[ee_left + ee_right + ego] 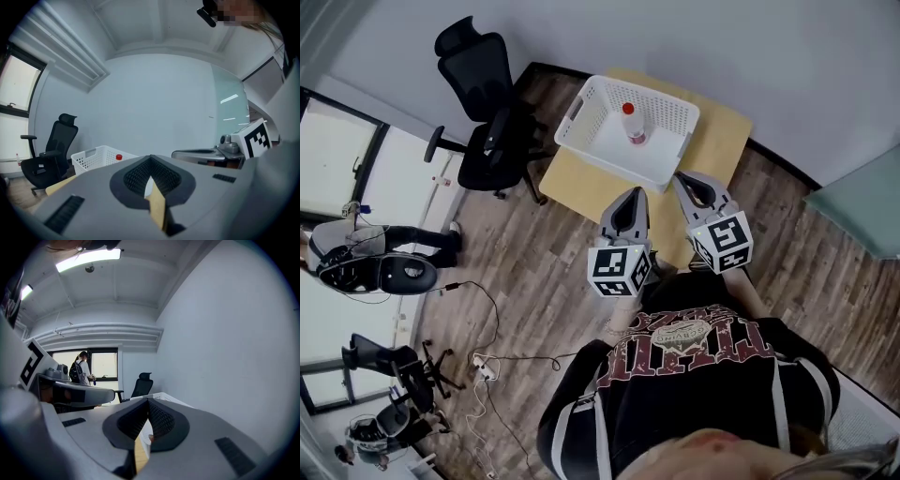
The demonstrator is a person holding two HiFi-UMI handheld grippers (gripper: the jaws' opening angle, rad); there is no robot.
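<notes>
While the left gripper (pixel 632 193) and the right gripper (pixel 684 178) hang side by side over the near edge of a small wooden table (pixel 581 192), each has its jaws drawn together with nothing between them. The left gripper view shows its black ribbed pads (pixel 136 178) meeting at the tip. Only a thin slit lower down lets the tan tabletop show through. The right gripper view shows the same closed wedge.

Both grippers point toward a white basket (pixel 614 161) that sits just beyond them on the table, and neither touches it. A bottle (pixel 635 127) with a red cap stands upright inside the basket, near its middle.

Left of the table, a black office chair (pixel 483 112) stands on the wood-plank floor (pixel 534 281). Farther out on that floor lies a white power strip (pixel 484 370) with cables. In the right gripper view, a person (pixel 79 370) stands by a far window.
</notes>
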